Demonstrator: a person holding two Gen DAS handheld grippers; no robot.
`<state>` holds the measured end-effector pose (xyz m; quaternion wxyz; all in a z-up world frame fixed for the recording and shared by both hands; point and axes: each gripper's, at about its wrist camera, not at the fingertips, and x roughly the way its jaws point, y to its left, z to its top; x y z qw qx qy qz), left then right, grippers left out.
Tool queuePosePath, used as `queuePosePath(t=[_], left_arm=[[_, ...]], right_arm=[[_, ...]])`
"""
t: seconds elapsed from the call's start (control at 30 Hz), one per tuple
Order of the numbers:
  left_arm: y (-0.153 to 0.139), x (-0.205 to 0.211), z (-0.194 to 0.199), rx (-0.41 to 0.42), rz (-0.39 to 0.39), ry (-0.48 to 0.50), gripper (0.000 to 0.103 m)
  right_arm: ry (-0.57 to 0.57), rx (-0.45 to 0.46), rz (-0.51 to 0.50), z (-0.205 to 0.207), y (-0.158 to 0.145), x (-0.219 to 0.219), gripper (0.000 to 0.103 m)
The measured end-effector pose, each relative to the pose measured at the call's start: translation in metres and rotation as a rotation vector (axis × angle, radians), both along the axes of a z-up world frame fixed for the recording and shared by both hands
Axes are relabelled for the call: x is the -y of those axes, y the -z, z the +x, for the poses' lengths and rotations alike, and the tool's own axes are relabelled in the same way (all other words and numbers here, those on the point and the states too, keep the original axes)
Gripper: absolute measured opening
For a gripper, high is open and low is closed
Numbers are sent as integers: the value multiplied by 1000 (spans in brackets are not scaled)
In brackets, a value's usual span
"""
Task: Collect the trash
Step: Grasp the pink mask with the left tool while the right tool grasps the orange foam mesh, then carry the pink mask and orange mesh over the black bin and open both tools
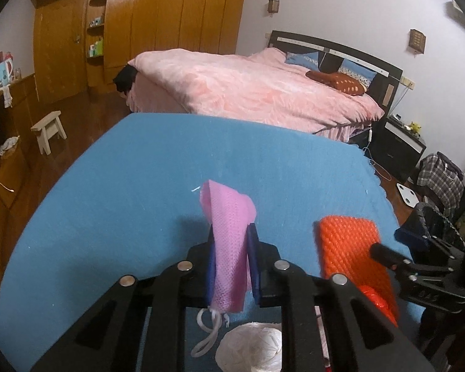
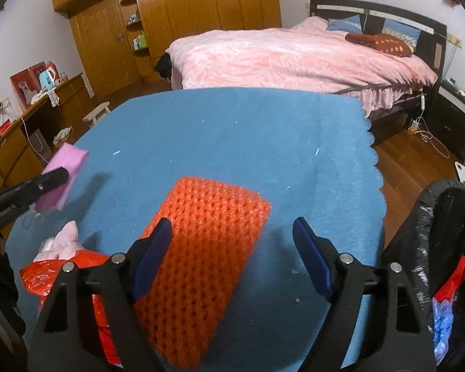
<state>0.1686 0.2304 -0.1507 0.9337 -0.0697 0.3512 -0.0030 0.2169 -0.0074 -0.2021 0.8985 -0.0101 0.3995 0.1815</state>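
My left gripper (image 1: pixel 232 232) is shut on a piece of pink foam net (image 1: pixel 229 207), which stands up from between its blue pads above the blue table (image 1: pixel 123 186). The right wrist view shows the same pink net (image 2: pixel 69 158) at the far left, raised off the cloth. An orange foam net (image 2: pixel 207 241) lies flat on the table. My right gripper (image 2: pixel 232 226) stands open over it, its left finger above the net and its right finger above bare cloth. From the left wrist view the orange net (image 1: pixel 347 248) and the right gripper (image 1: pixel 393 243) are at the right.
A white crumpled ball (image 1: pixel 251 347) and a white string loop (image 1: pixel 206 334) lie under my left gripper. A red plastic bag (image 2: pixel 43 276) and a pale pink wad (image 2: pixel 64 238) sit at the table's near left. A black trash bag (image 2: pixel 443 217) hangs open at the right. A pink bed (image 2: pixel 294 55) lies beyond.
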Motion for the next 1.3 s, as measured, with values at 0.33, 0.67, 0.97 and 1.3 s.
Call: queuePosePath(t=[0.33, 0.67, 0.97, 1.3], left_arm=[[-8, 7, 1, 14, 8, 9, 18], [-24, 15, -7, 42, 15, 15, 18], [-51, 29, -9, 89, 25, 29, 18], [-72, 45, -16, 137, 20, 57, 18]], right_arm=[[-55, -74, 6, 4, 10, -8, 30], [-72, -17, 39, 0, -17, -2, 13], [-67, 81, 78, -3, -63, 10, 13], [-63, 194, 83, -7, -106, 19, 13]])
